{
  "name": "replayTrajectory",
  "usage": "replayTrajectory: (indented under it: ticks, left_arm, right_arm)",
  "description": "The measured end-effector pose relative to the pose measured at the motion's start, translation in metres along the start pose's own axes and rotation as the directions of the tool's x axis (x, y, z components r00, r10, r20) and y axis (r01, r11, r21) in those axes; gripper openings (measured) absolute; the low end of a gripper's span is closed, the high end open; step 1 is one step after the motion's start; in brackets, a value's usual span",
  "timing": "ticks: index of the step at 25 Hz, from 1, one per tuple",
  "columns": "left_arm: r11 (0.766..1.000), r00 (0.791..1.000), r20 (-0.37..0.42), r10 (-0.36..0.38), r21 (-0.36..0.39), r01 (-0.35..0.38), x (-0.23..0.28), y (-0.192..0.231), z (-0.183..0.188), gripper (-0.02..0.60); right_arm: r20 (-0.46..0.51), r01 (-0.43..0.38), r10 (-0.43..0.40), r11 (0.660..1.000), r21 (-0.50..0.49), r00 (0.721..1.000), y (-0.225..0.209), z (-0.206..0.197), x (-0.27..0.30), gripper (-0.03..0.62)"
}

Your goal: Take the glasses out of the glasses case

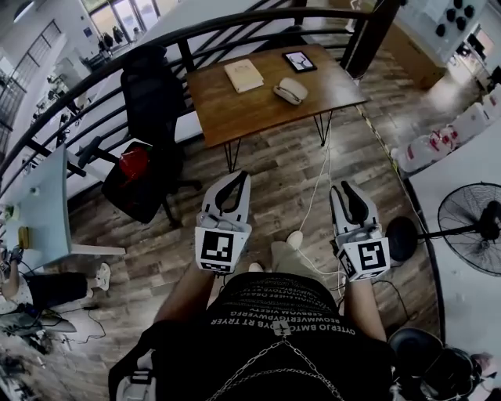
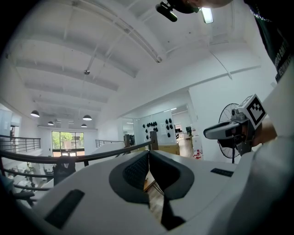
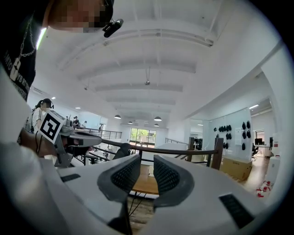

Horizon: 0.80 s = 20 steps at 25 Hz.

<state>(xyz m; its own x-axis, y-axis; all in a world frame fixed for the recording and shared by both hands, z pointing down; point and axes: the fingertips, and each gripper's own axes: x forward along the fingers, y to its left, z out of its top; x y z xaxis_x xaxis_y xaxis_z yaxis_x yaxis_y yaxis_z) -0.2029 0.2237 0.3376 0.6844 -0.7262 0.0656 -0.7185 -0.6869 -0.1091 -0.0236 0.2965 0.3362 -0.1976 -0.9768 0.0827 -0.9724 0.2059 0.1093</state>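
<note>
The glasses case (image 1: pixel 290 92), a pale grey oval, lies shut on the far brown table (image 1: pixel 258 110), right of centre. No glasses show. I stand well back from the table, over the wood floor. My left gripper (image 1: pixel 239 175) (image 2: pixel 148 153) is held at waist height with its tips touching and nothing in them. My right gripper (image 1: pixel 344 188) (image 3: pixel 147 160) is level with it, its pads a narrow gap apart and empty. Both point toward the table, far short of the case.
A tan book (image 1: pixel 243 75) and a dark tablet (image 1: pixel 300 60) also lie on the table. A black office chair (image 1: pixel 153 82) stands at its left and a black railing (image 1: pixel 235 23) runs behind it. A floor fan (image 1: pixel 473 227) stands at the right, a white desk (image 1: pixel 47 204) at the left.
</note>
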Motion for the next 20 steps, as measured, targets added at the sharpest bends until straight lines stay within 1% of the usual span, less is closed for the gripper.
replayTrajectory:
  ticks: [8,11,20]
  left_arm:
    - [1.000,1.000,-0.014,0.009,-0.017,-0.009,0.031,0.006,-0.003,0.028]
    - [1.000,1.000,-0.027,0.015,-0.008,-0.015,0.049,0.008,-0.006,0.028]
    - [1.000,0.999,-0.027,0.028,0.010,-0.028,0.110,0.004,0.000,0.028]
  right_arm:
    - [-0.002,-0.018,0.018,1.000,0.019,1.000,-0.027,-0.011,0.025,0.080]
    - [-0.004,-0.025,0.025,0.999,0.030,1.000,-0.041,-0.017,0.035,0.080]
    - [0.009,-0.055,0.055,0.997,0.046,0.998,-0.092,-0.022,0.075,0.080]
